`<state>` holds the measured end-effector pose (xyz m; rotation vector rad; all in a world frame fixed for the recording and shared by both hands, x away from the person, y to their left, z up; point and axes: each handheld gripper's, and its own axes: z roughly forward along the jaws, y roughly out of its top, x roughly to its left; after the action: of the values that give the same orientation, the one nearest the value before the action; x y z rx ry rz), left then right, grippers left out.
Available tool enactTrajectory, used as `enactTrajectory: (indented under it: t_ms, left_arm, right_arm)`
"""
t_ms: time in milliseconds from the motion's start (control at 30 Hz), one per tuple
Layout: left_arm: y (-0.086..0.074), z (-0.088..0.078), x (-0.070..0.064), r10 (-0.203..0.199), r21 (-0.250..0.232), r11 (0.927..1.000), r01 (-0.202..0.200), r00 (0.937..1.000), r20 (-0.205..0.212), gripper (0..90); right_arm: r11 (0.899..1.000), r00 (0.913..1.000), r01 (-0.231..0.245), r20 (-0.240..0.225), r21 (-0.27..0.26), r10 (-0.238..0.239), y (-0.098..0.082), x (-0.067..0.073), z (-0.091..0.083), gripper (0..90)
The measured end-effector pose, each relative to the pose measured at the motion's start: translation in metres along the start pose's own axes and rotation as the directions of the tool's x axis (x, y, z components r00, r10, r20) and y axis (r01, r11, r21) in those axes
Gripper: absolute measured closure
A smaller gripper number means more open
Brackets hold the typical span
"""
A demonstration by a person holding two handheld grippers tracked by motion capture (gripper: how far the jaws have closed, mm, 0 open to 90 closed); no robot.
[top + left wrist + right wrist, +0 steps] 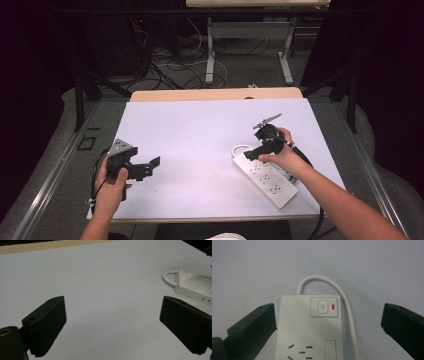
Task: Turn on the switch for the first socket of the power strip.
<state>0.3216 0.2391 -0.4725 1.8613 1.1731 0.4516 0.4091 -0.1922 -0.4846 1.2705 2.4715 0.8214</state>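
A white power strip (266, 178) lies slantwise at the right of the white table top (200, 130); its cable (241, 148) loops out of its far end. In the right gripper view the strip (307, 327) shows a power button (322, 307) with a red lamp (333, 306) beside it. My right gripper (257, 150) hovers over that end, open (328, 327), its jaws wide on either side of the strip and apart from it. At the left my left gripper (150, 167) is open (112, 327) over bare table, with nothing between its jaws; the strip (197, 287) lies far to its right.
The table's wooden back edge (215, 94) runs beyond the white top. Behind it on the floor are cables (175, 65) and the legs of another desk (210, 50). Dark frame bars (80, 95) stand at both sides.
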Motion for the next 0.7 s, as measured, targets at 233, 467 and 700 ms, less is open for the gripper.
enactTrajectory:
  t_ms: [233,467,700]
  left_arm:
    - [-0.001,0.002,0.001,-0.001,-0.001,1.0000,0.001,1.0000,-0.004,6.8]
    - [-0.002,0.002,0.002,0.000,0.004,1.0000,0.000,0.9999,-0.017,6.8]
    - [-0.004,0.002,0.004,-0.031,-0.003,0.9995,0.031,0.9989,-0.035,4.9]
  right_arm:
    - [1.000,0.9999,0.013,0.002,-0.006,-0.013,-0.001,0.001,-0.001,0.0]
    - [0.999,0.9999,0.007,0.010,-0.032,-0.007,0.000,0.001,-0.004,0.0]
    - [0.995,0.9991,0.012,0.042,-0.099,-0.008,0.001,-0.004,-0.012,0.0]
